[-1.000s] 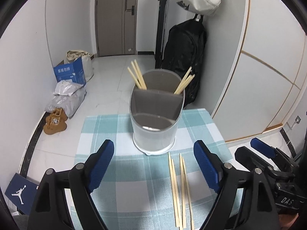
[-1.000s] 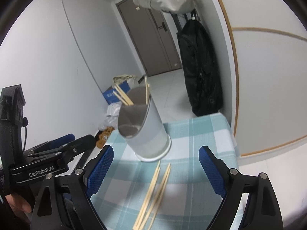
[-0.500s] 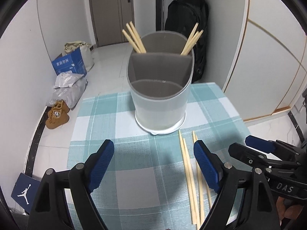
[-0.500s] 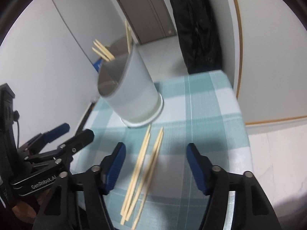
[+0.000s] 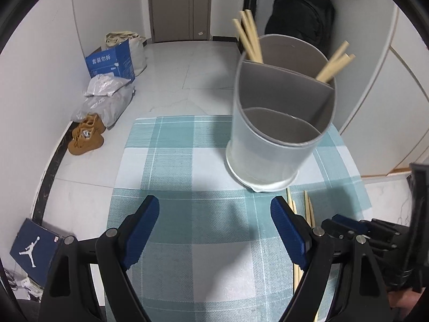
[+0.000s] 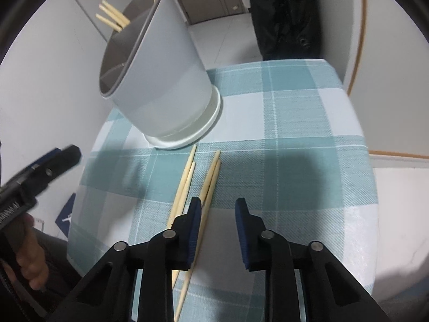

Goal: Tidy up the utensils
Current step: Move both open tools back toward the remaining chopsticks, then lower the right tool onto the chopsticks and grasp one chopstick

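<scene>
A grey divided utensil holder stands on a teal checked tablecloth, with several chopsticks upright in its back compartments; it also shows in the right wrist view. Several loose chopsticks lie on the cloth in front of the holder. My right gripper is low over the cloth, jaws partly open and empty, just right of the loose chopsticks, with its left finger over them. My left gripper is wide open and empty, left of the loose chopsticks.
The small table ends close on all sides. On the floor at the left lie a blue box, plastic bags, brown shoes and a shoebox. A black backpack hangs by the wall behind.
My right gripper has come down toward the loose chopsticks and its jaws have narrowed. My left gripper has shifted left, so the holder now sits to its right.
</scene>
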Action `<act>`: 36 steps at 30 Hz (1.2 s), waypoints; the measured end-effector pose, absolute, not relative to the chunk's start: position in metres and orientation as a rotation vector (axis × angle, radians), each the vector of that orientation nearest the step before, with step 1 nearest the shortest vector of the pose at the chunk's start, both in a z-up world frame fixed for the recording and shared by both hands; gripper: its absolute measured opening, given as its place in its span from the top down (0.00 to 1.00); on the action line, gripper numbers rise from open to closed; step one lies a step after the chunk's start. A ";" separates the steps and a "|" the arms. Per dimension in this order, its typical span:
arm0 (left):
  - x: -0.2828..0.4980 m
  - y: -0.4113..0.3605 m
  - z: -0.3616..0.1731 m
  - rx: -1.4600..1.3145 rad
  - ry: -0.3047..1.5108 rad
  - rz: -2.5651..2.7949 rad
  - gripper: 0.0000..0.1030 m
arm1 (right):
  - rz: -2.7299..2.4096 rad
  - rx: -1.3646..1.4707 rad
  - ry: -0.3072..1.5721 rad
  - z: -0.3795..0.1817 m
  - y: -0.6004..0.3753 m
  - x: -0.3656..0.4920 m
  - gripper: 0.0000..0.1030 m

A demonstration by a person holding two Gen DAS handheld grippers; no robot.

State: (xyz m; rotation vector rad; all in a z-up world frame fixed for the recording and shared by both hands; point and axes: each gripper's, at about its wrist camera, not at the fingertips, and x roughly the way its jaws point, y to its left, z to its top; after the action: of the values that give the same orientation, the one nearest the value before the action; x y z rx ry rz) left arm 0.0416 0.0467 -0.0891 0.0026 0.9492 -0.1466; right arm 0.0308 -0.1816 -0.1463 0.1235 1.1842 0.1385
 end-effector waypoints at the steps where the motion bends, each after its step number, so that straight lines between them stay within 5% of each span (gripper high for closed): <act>1: 0.043 0.049 -0.089 -0.008 0.954 -0.140 0.20 | 0.138 0.107 1.192 -0.148 -0.179 0.033 0.78; 11: 0.054 0.074 -0.087 -0.098 1.000 -0.152 0.21 | 0.074 -0.107 1.258 -0.153 -0.155 0.039 0.88; 36: 0.064 0.098 -0.095 -0.186 1.089 -0.132 0.21 | 0.042 -0.217 1.276 -0.162 -0.135 0.073 0.90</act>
State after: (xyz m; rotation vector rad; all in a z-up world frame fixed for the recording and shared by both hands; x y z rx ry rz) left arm 0.0635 0.0983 -0.0953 -0.1859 1.0889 -0.1320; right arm 0.0732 -0.1353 -0.1619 -0.2172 1.2761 0.0420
